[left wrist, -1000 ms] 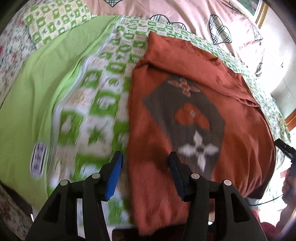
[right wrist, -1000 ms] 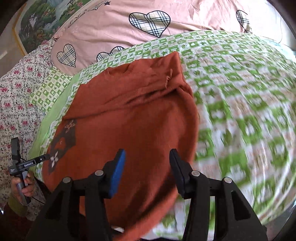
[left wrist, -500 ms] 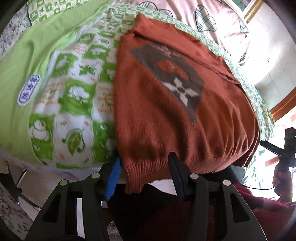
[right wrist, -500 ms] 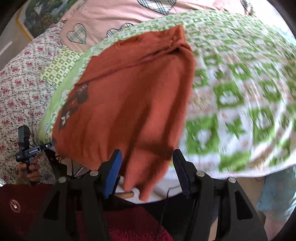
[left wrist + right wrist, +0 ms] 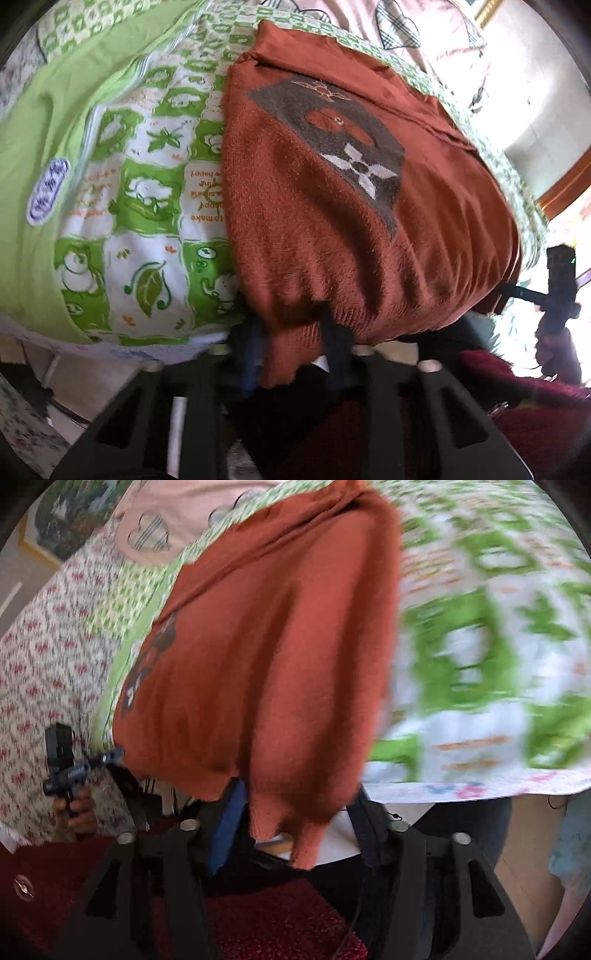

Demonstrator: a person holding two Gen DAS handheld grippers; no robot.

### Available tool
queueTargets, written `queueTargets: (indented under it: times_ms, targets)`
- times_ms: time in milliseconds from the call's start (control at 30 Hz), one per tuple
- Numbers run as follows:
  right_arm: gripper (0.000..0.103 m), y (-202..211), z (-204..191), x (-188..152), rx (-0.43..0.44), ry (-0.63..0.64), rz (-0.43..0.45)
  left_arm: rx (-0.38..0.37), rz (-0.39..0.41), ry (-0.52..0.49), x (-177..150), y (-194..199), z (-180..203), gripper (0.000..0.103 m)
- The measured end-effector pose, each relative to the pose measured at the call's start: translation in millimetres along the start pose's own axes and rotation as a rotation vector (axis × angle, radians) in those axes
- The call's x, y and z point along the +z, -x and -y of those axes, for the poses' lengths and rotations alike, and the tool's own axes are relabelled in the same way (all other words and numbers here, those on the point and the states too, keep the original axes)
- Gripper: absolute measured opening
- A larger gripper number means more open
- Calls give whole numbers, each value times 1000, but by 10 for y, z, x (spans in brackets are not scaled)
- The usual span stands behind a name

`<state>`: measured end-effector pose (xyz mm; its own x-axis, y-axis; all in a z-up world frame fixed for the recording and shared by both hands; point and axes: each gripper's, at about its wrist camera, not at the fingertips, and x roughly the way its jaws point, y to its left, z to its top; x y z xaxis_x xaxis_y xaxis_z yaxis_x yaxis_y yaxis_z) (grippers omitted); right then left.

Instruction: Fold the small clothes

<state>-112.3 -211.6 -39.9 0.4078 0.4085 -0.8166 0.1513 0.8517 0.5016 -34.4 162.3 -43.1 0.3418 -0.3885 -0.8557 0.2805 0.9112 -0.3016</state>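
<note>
Partly blurred, both grippers' jaws closing, sweater hem between, L gripper seemingly pinching, R gripper wider.

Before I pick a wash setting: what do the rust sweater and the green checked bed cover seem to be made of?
The rust sweater looks like a soft knit, perhaps wool or acrylic: fine fuzz stands off its surface, and its hem is ribbed. The green checked bed cover looks like smooth, matte woven cloth, probably printed cotton, with flat, crisp leaf motifs and lettering. Neither fibre can be confirmed by sight.
</note>
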Motion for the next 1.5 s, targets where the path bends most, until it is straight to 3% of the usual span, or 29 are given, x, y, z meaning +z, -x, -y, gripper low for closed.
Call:
queueTargets:
  times_ms: [200,433,533,700,933,1167,1500]
  targets:
    - [11,341,-108,-55,64,77,33,-37,58,20,-36,145,-33,5]
    - [8,925,-71,63,282,51,267,-175,228,62,191,628,5,4]
    - [8,984,-62,180,327,49,331,-198,310,51,354,784,67,4]
    - [8,932,-12,421,318,41,379,-203,372,60,649,777,99,4]
    - [8,1097,80,914,284,45,511,-209,478,116,1127,706,-4,3]
    - [7,1049,30,1622,163,98,569,-162,502,148,1792,446,-64,3]
    - [7,792,235,2521,93,77,581,-101,508,147,2681,39,-9,2]
